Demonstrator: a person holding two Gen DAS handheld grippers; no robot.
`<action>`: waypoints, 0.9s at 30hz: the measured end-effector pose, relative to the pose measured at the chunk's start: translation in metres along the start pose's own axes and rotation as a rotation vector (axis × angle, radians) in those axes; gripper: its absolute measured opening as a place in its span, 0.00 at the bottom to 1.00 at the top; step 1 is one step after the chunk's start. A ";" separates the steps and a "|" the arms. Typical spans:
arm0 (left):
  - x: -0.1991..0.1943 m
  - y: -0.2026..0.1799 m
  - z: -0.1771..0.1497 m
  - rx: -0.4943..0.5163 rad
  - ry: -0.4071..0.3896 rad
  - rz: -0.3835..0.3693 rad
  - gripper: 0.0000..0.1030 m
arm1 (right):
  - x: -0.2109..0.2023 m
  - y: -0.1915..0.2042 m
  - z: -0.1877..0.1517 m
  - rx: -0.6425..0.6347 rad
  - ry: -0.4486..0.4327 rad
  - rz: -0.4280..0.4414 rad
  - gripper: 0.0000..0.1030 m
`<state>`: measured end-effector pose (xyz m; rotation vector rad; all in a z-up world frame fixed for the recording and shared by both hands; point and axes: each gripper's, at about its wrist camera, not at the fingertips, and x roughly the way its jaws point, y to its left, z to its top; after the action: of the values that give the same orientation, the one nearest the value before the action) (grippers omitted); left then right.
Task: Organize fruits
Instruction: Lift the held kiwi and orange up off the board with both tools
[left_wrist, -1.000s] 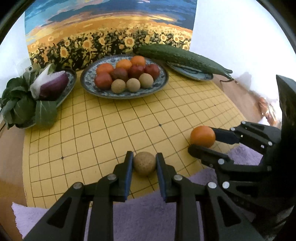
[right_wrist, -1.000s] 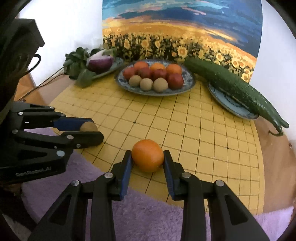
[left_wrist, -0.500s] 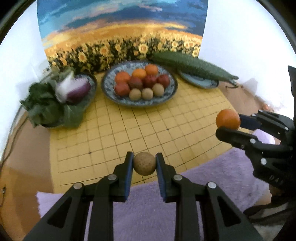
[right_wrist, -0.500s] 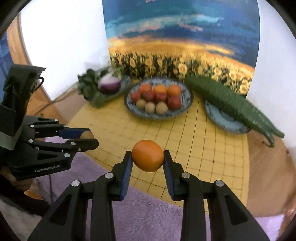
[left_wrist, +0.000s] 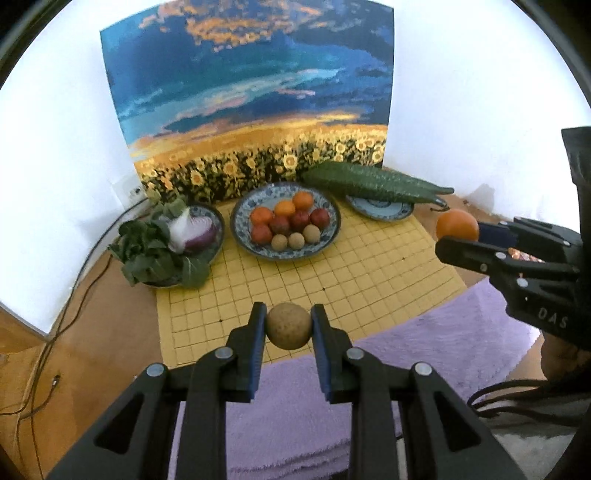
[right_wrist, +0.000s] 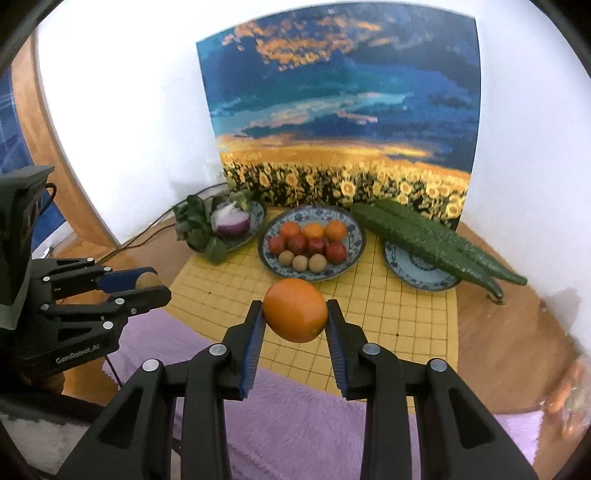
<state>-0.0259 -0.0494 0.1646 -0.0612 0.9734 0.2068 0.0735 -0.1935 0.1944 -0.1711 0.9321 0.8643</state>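
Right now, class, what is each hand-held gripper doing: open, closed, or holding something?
Left hand-held gripper: closed on the brown fruit.
Right hand-held gripper: closed on the orange.

Fruit status: two pieces held, remainder plated.
Tan round fruit (left_wrist: 288, 331) clamped in left gripper (left_wrist: 288, 332); orange (right_wrist: 295, 310) clamped in right gripper (right_wrist: 295, 314). Blue-patterned plate (left_wrist: 240, 236) holds oranges, red fruits, three tan fruits.

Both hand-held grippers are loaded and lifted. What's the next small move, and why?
Probably carry the right hand-held gripper forward over the fruit plate. Its orange is clamped in mid-air, the plate's oranges sit in the back row, and the left hand-held gripper has a brown fruit for the front row.
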 end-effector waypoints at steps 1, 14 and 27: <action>-0.006 0.000 0.001 -0.003 -0.004 0.003 0.24 | -0.005 0.003 0.001 -0.004 -0.002 0.002 0.33; -0.060 0.006 0.017 -0.045 -0.055 0.009 0.24 | -0.055 0.024 0.020 -0.042 -0.019 -0.085 0.33; -0.089 0.021 0.042 -0.054 -0.151 0.047 0.24 | -0.106 0.017 0.056 -0.004 -0.159 -0.170 0.33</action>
<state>-0.0439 -0.0362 0.2624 -0.0705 0.8195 0.2773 0.0653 -0.2162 0.3131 -0.1802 0.7558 0.7118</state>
